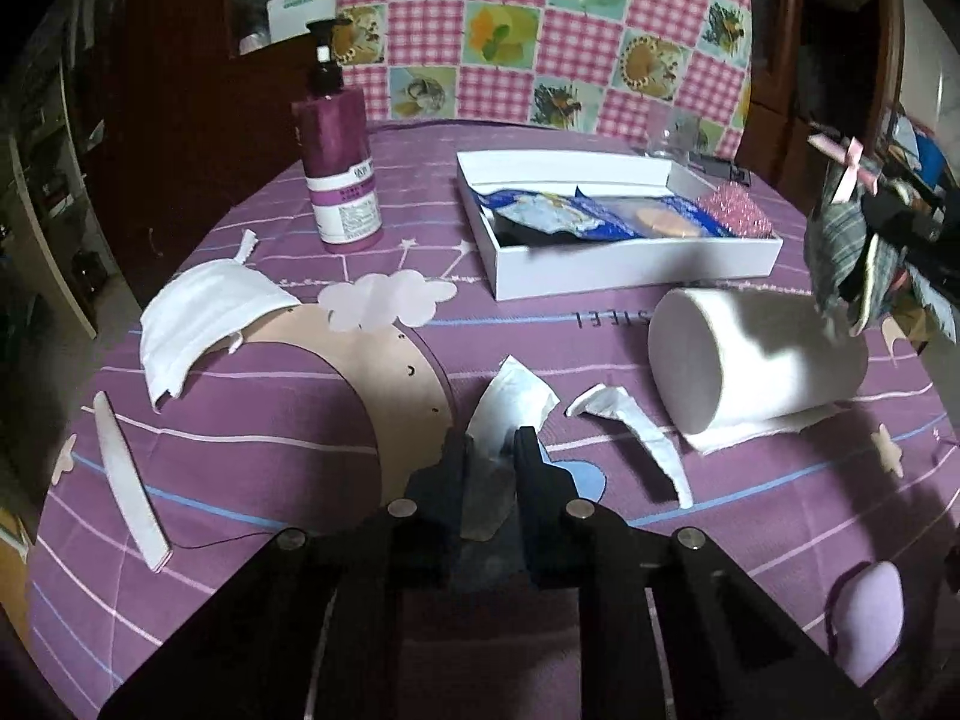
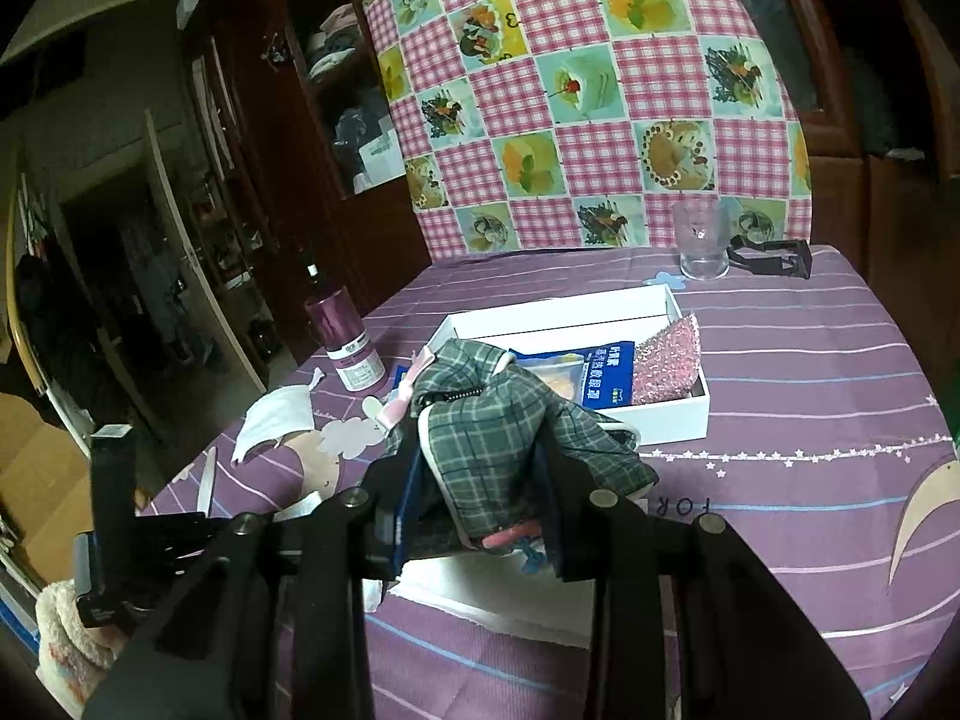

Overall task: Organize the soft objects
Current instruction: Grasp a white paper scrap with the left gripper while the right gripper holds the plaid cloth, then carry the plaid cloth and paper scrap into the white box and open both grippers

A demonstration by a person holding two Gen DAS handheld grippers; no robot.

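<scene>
Across the worktop (image 1: pixel 252 420) lies a purple printed cloth, with a pink checked patchwork cover (image 2: pixel 576 90) standing behind its far edge. On the far half sits a shallow white box (image 1: pixel 630 270) holding a blue packet (image 2: pixel 606 369) and a pink sparkly pad (image 2: pixel 669 366). Near the box, a toilet paper roll (image 1: pixel 762 360) lies on its side, its loose end trailing onto the cloth. A purple pump bottle (image 1: pixel 339 174) stands upright to the left of the box, and a white face mask (image 1: pixel 198 318) lies crumpled nearer the left edge. A clear glass (image 2: pixel 702 240) stands upright beyond the box. The right hand-held gripper (image 2: pixel 480 492) pinches a bunched green plaid fabric item (image 2: pixel 498 438) with a pink bow, held above the worktop in front of the box. The left hand-held gripper (image 1: pixel 489 459) is pressed on a torn scrap of tissue (image 1: pixel 510 408), low over the cloth, and a second torn scrap (image 1: pixel 636 432) lies just beside it.
</scene>
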